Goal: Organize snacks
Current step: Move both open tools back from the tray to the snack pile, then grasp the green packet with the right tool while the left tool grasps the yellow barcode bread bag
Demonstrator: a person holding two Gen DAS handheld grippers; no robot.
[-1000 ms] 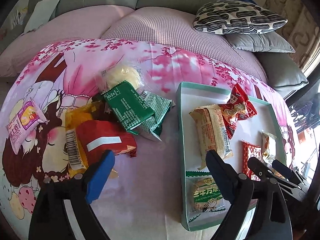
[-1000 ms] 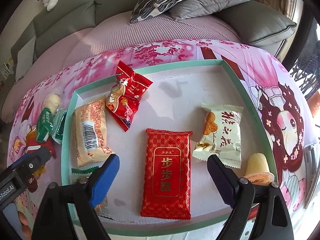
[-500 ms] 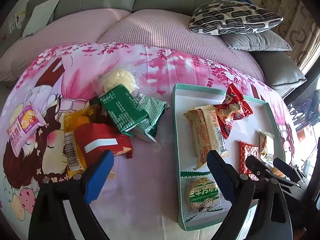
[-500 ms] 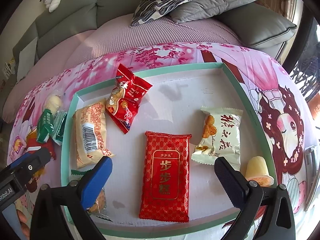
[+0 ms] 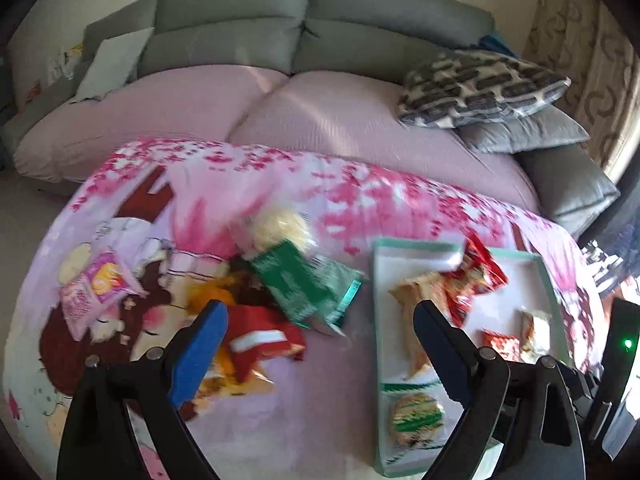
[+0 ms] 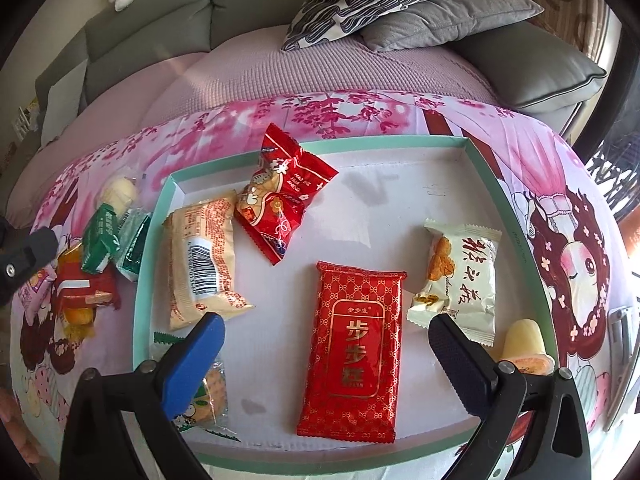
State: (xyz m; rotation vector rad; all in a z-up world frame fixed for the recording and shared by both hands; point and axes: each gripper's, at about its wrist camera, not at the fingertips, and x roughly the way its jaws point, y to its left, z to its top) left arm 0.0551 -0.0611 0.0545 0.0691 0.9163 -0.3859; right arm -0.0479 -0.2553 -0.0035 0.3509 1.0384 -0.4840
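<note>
Since the earlier frame the left tool (image 5: 316, 328) has lifted, its view now blurred; the right tool (image 6: 326, 340) has just been opening, nothing between its jaws. Both tools stand apart, empty. The left view alone shows the loose snack pile (image 5: 280, 300) on the pink blanket (image 5: 360, 196) beside the tray (image 6: 516, 216). The right view alone gives legible print: the red packet (image 6: 354, 348) in the tray reads "步步糕"; the white packet (image 6: 460, 276) carries script I cannot read.

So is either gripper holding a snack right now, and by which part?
No. The left gripper and right gripper both stand open with nothing between their pads; the right's jaws have just been opening over the red packet in the tray.
</note>
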